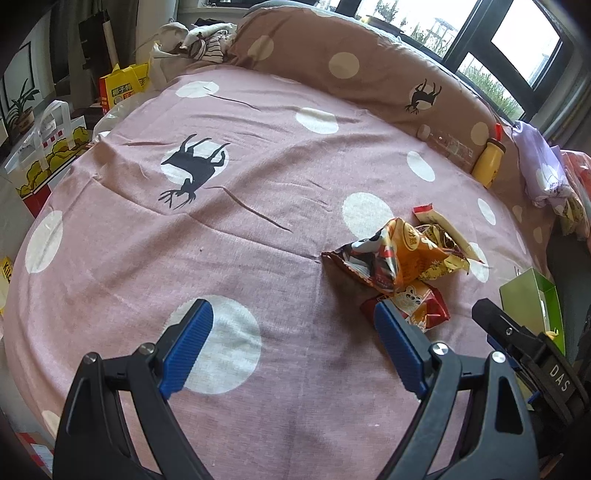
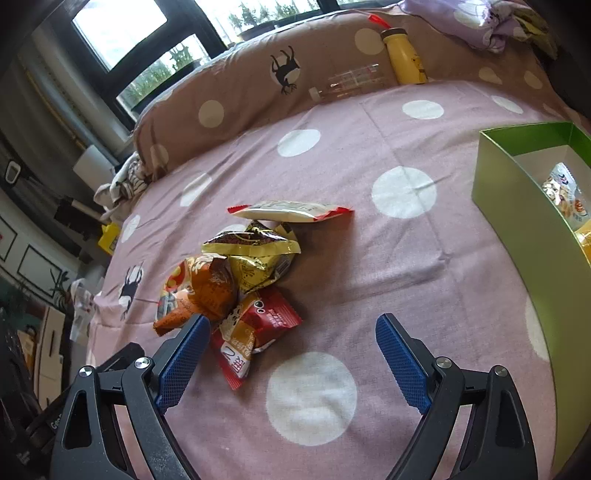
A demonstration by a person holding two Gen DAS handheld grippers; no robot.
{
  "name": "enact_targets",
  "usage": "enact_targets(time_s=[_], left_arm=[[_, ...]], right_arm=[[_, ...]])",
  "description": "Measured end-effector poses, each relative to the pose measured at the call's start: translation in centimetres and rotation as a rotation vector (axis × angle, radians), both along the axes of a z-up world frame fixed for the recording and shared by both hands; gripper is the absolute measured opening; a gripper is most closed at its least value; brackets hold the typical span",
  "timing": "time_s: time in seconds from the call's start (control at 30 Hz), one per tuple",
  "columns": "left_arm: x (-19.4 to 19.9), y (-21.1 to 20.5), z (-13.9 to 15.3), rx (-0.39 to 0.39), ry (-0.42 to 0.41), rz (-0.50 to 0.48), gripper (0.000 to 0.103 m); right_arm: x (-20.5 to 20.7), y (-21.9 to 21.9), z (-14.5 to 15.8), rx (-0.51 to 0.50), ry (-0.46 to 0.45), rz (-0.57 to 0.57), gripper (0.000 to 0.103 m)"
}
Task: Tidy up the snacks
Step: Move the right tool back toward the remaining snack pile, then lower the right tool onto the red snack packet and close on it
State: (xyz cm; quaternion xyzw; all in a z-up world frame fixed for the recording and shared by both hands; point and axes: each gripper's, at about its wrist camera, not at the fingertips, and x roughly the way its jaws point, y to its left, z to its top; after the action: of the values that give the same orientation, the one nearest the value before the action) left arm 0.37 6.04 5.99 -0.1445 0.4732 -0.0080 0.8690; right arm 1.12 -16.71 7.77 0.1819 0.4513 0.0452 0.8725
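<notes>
A pile of snack packets (image 1: 402, 258) lies on the pink spotted bedspread (image 1: 258, 184); it also shows in the right wrist view (image 2: 240, 273). It holds a red packet (image 2: 255, 332), an orange one (image 2: 199, 295), a gold one (image 2: 255, 258) and a white one with red ends (image 2: 291, 211). A green box (image 2: 524, 210) at the right holds some packets (image 2: 565, 199); it also shows in the left wrist view (image 1: 532, 302). My left gripper (image 1: 291, 321) is open and empty, left of the pile. My right gripper (image 2: 291, 332) is open and empty, just in front of the red packet.
A brown spotted bolster (image 2: 258, 85) runs along the far edge, with a yellow bottle (image 2: 404, 55) and a clear bottle (image 2: 347, 83) against it. Lilac cloth (image 2: 476, 22) lies at the far right. Bags (image 1: 48, 155) stand beside the bed at the left.
</notes>
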Motion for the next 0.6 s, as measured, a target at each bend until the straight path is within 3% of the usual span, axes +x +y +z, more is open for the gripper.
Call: enact_targets(time_s=[0.17,0.33,0.6], left_arm=[[0.6,-1.7,-1.6,-0.009,0.057,-0.069,0.089],[1.4,-3.4,-2.7,-0.051,0.099,-0.115,0.088],[1.7,-4.9,-2.9,-0.076,0.090,-0.157,0.084]], right_arm=[[2.2,0.9,-0.2,-0.007,-0.002,0.075,0.090],[4.2,1.5,-1.9,0.033,0.075,0.148,0.068],[4.9,2.6,-3.6,0.032,0.092,0.202,0.063]])
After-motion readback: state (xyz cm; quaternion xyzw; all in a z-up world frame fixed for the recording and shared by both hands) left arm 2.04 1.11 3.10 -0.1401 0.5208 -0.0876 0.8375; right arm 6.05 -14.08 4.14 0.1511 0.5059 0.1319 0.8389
